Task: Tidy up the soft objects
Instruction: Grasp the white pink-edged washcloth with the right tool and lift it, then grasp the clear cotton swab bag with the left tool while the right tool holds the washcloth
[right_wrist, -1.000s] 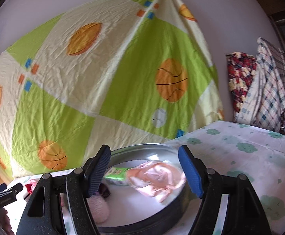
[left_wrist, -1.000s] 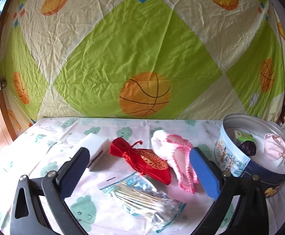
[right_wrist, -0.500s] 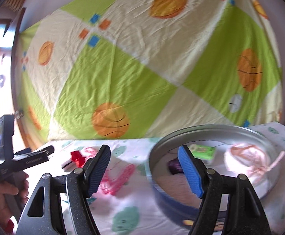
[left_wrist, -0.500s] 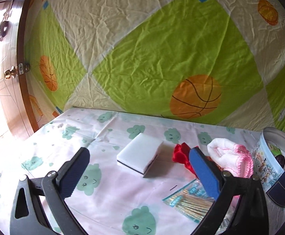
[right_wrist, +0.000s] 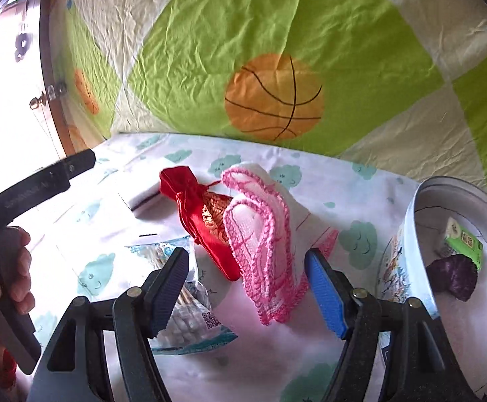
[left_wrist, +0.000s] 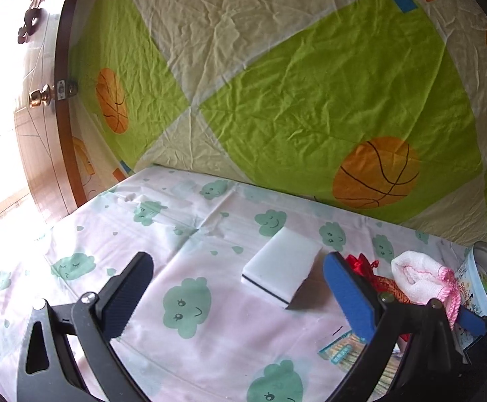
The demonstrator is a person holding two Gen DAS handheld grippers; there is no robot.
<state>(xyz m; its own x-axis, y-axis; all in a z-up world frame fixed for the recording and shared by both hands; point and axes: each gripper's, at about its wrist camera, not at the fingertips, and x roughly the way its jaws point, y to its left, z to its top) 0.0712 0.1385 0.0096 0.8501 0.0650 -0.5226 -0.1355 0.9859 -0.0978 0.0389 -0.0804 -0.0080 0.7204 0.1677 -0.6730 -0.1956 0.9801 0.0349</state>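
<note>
A white cloth with pink crocheted edging lies on the cloud-print sheet. My right gripper is open just in front of it, and the cloth's near end lies in the gap, clear of both pads. A red drawstring pouch touches the cloth's left side. In the left wrist view my left gripper is open with nothing in it. A white sponge lies just beyond its right finger. The pouch and cloth sit to the right.
A round tin at the right holds a green carton, a dark purple piece and something pale pink. A packet of cotton swabs lies by my right gripper's left finger. A hand holds the left gripper at far left.
My right gripper swung left from over the tin and came down to the pink-edged cloth. The left gripper's view shifted left, from the pouch and cloth to the sponge and bare sheet.
</note>
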